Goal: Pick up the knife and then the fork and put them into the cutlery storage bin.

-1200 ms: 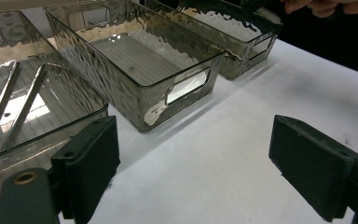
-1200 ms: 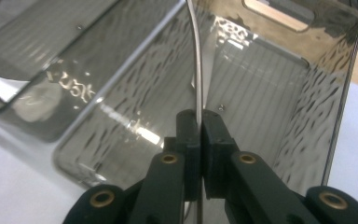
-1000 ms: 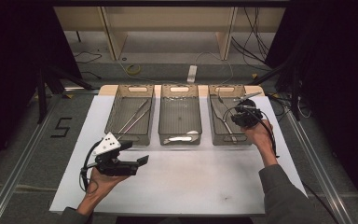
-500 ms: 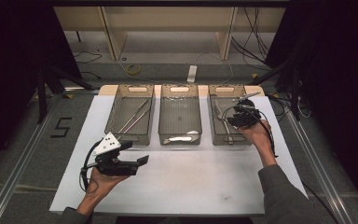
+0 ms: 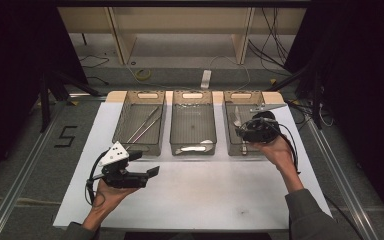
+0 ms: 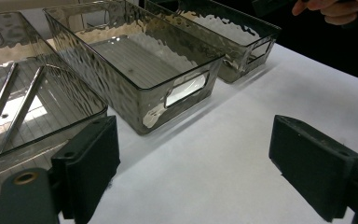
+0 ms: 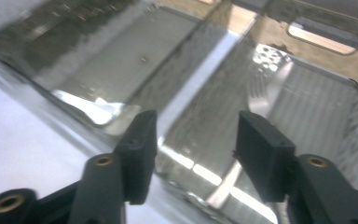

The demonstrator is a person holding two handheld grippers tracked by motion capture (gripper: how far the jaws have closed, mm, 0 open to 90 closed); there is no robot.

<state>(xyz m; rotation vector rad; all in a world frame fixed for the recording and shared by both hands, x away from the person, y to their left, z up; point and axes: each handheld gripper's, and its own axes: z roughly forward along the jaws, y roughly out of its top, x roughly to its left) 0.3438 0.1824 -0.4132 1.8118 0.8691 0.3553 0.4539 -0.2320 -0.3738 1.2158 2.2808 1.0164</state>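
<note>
Spatula-type utensil (image 5: 239, 131) was lying in the right-hand bin (image 5: 229, 120), the one nearest the person's right hand, with its perforated blade toward the far end and its handle running back to the near wall. The right gripper (image 5: 241, 131) hung right over that bin's near half, and its fingers (image 7: 137, 149) had just been opening: in the right gripper view they stood a good way apart with nothing pinched between them, the utensil's handle showing below the gap, a bit blurry. So it looked like the thing sat loose in the bin, not held.

Middle bin (image 5: 193, 122) had a pale flat utensil (image 5: 194, 148) against its near wall, and the left bin (image 5: 139, 122) held a pair of long metal tongs or rods (image 5: 144, 125) lying on a slant, couldn't tell which. All three clear bins sat side by side at the far edge of the white tabletop (image 5: 205, 200).

The left gripper (image 5: 152, 171) sat off to the near left, just above the tabletop and well apart from the bins, pointing toward the middle. Its fingers (image 6: 91, 158) were wide open and empty, only bare white surface between them in the left gripper view.
</note>
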